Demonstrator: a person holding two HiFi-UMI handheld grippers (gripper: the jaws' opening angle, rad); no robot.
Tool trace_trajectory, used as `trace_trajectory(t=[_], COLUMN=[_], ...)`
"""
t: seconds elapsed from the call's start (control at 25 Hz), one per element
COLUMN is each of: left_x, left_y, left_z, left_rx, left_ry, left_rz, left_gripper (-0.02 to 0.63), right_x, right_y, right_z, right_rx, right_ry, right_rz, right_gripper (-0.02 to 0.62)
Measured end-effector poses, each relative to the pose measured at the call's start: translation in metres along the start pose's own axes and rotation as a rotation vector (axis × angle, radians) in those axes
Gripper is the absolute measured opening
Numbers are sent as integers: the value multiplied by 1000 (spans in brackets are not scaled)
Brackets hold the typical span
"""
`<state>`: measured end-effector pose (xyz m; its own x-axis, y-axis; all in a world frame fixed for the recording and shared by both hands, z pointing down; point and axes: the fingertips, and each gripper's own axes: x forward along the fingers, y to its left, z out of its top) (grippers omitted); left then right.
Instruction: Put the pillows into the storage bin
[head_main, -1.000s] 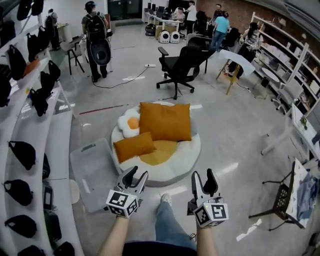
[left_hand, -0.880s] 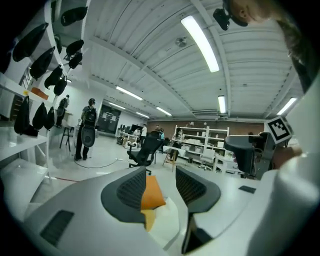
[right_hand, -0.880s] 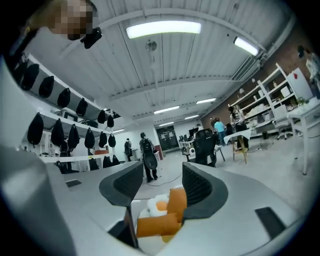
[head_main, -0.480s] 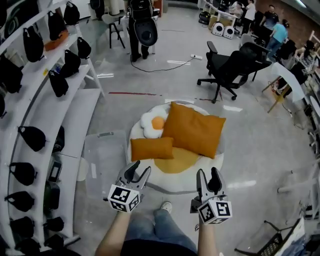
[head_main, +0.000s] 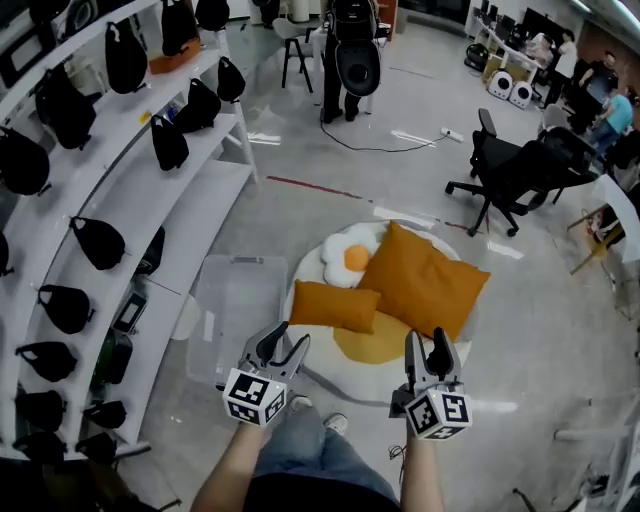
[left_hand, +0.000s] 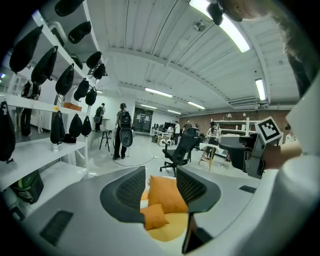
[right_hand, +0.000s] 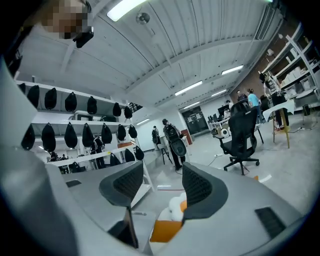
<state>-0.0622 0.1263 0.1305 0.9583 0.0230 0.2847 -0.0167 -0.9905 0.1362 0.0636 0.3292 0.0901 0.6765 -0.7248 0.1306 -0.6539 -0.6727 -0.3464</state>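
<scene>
Two orange pillows lie on a round fried-egg floor cushion (head_main: 455, 345): a large one (head_main: 424, 280) (left_hand: 166, 194) and a small one (head_main: 334, 306) (left_hand: 153, 217). A small egg-shaped pillow (head_main: 346, 257) (right_hand: 176, 206) sits at the cushion's far edge. A clear storage bin (head_main: 235, 305) stands on the floor left of the cushion. My left gripper (head_main: 284, 345) (left_hand: 156, 187) is open and empty, held near the cushion's front edge. My right gripper (head_main: 428, 349) (right_hand: 157, 186) is open and empty too, just right of it over the cushion's front.
White shelves (head_main: 140, 205) with black bags run along the left. A person with a backpack (head_main: 350, 55) stands beyond, near a stool (head_main: 297, 40). A black office chair (head_main: 515, 175) stands at the right. My legs and a shoe (head_main: 335, 423) are below the grippers.
The view has swung to the left: the cushion and pillows now sit further right and the bin and shelves show more fully. Both grippers stay open and low in the picture.
</scene>
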Motion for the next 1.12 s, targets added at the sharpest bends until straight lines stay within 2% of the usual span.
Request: trace_trajectory(t=[0.36, 0.52, 0.68, 0.88, 1.12], left_x=[29, 60, 105, 160, 239], left_y=[47, 68, 103, 142, 194], left_z=[-18, -19, -36, -102, -222], left_rx=[-60, -71, -90, -120, -208], left_ry=[59, 95, 134, 247, 333], left_rz=[31, 13, 1, -10, 10], left_gripper=[189, 197, 221, 238, 260], right_x=[58, 87, 134, 186, 265], right_y=[-1, -15, -39, -80, -131], right_z=[-17, -23, -48, -126, -259], right_rx=[5, 21, 17, 30, 28], right_ry=[64, 90, 140, 271, 393], right_rz=[3, -23, -34, -63, -32], right_gripper=[227, 227, 227, 229, 239])
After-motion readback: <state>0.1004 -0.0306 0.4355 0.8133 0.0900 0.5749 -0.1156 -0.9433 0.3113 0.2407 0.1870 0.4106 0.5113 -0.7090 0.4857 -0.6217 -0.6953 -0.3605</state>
